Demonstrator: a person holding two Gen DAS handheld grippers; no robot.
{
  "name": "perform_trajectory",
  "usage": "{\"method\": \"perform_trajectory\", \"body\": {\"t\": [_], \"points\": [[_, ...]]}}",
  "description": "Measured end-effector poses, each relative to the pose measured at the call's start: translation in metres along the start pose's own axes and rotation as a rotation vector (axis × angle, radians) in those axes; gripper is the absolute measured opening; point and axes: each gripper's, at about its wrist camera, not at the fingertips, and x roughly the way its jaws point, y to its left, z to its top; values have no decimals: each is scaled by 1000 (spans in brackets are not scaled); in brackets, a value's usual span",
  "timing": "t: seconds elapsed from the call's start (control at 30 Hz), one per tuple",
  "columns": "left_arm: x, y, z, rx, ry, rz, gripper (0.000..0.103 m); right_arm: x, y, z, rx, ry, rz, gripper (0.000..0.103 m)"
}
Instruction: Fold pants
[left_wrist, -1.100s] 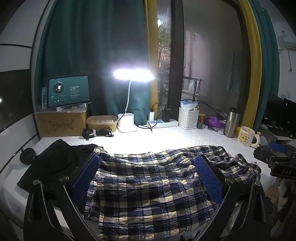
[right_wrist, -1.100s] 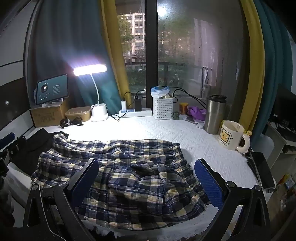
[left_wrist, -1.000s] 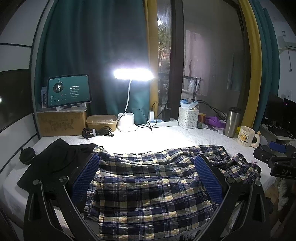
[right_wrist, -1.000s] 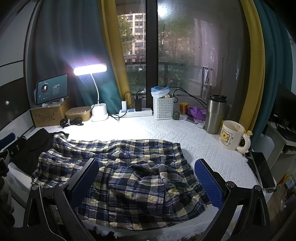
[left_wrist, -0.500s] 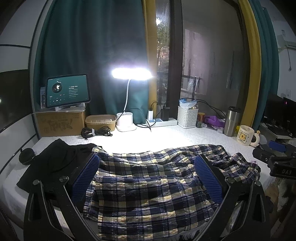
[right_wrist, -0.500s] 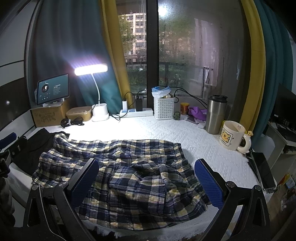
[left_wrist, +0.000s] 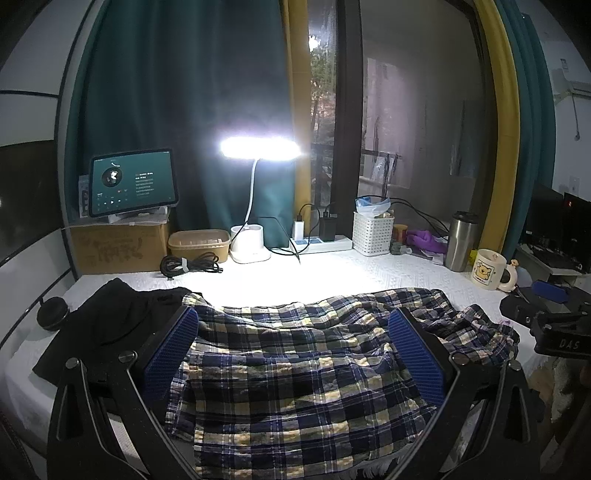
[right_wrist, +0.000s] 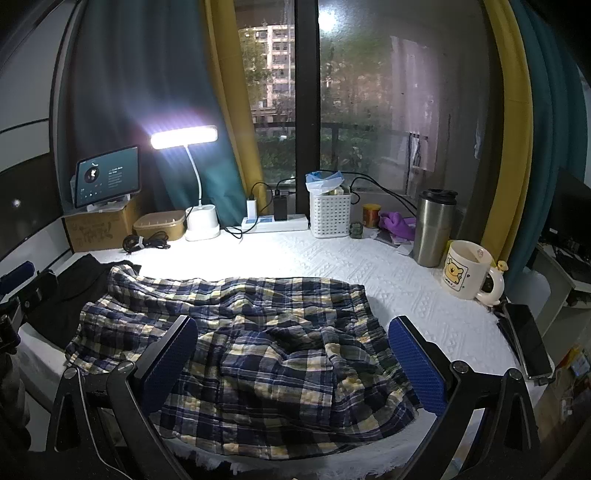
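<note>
Black cloth (left_wrist: 99, 325) at counter (left_wrist: 332, 273) left edge. Plaid pants (left_wrist: 295, 369) crumpled, spread across front of counter. Left gripper (left_wrist: 295, 354) and right gripper (right_wrist: 295, 354) over pants, fingers wide, empty. Mug (right_wrist: 467, 271) far right.

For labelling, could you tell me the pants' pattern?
Navy, cream and yellow plaid pants; clearest in the right wrist view.

Open tongs (right_wrist: 293, 354), rumpled plaid pants (right_wrist: 258, 332)
</note>
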Motion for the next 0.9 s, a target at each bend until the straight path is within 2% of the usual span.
{"method": "perform_trajectory", "body": {"t": [0.27, 0.43, 0.5, 0.57, 0.77, 0.9], "points": [[7, -1, 2, 12, 16, -24, 102, 6, 0, 1, -12, 4, 3, 103], [29, 7, 9, 18, 27, -25, 102, 27, -6, 10, -25, 18, -11, 103], [38, 14, 12, -16, 1, -29, 102, 37, -11, 15, -26, 27, -17, 103], [52, 22, 18, -1, 3, 2, 102, 48, -17, 20, -23, 39, -23, 103], [92, 47, 27, -26, 102, 50, 102, 79, -38, 34, -17, 62, -37, 103], [118, 60, 29, -31, 175, 52, 102, 103, -52, 41, -6, 95, -45, 103]]}}
